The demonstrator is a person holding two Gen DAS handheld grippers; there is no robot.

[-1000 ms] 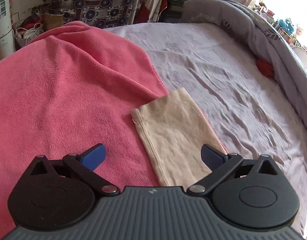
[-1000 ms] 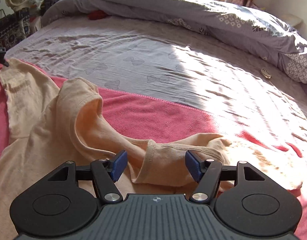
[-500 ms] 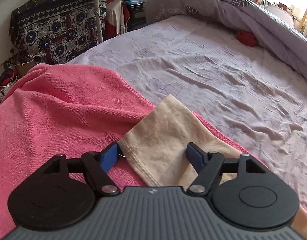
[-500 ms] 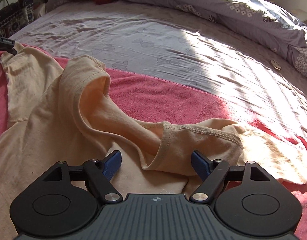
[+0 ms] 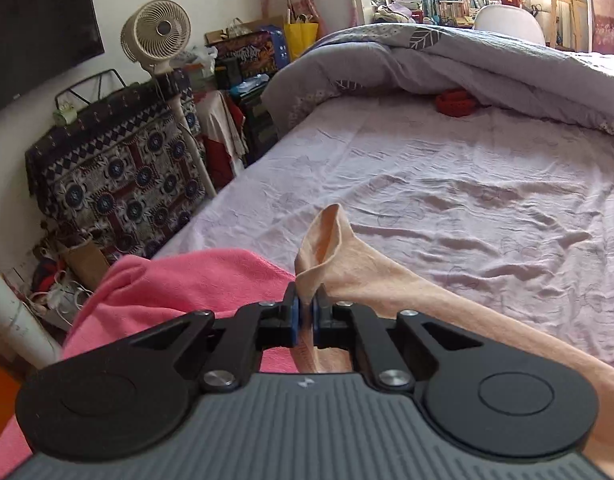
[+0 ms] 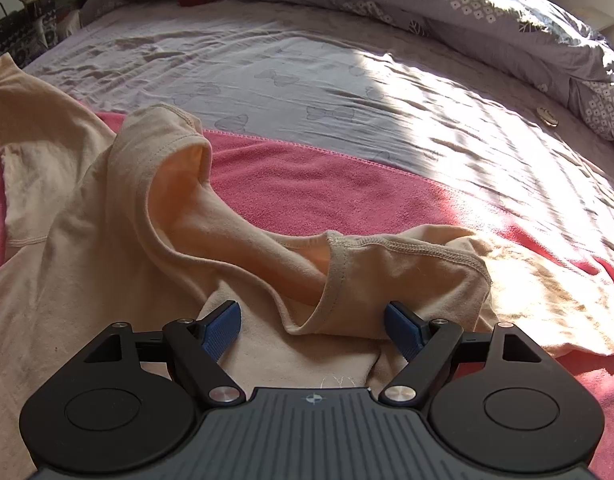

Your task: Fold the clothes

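Observation:
A beige T-shirt (image 6: 107, 232) lies rumpled on a pink towel (image 6: 315, 184) spread over the bed. In the left wrist view my left gripper (image 5: 306, 312) is shut on the hem of the shirt's sleeve (image 5: 339, 256), which rises off the towel (image 5: 195, 280) in a bunched fold. In the right wrist view my right gripper (image 6: 313, 324) stands open just above the shirt's crumpled neckline (image 6: 331, 280). The collar fold lies between its blue pads (image 6: 223, 326) without being pinched. The lifted sleeve (image 6: 11, 92) shows at that view's far left.
A lilac sheet (image 5: 447, 184) covers the bed beyond the towel, with a grey duvet (image 5: 487, 68) heaped along the far side and a red item (image 5: 455, 102) beside it. A patterned covered cabinet (image 5: 111, 176), a fan (image 5: 155, 34) and clutter stand left of the bed.
My left gripper went from wide open over the flat sleeve to shut on it, then rose and rolled, lifting the sleeve. The right gripper opened a little wider and stayed over the collar.

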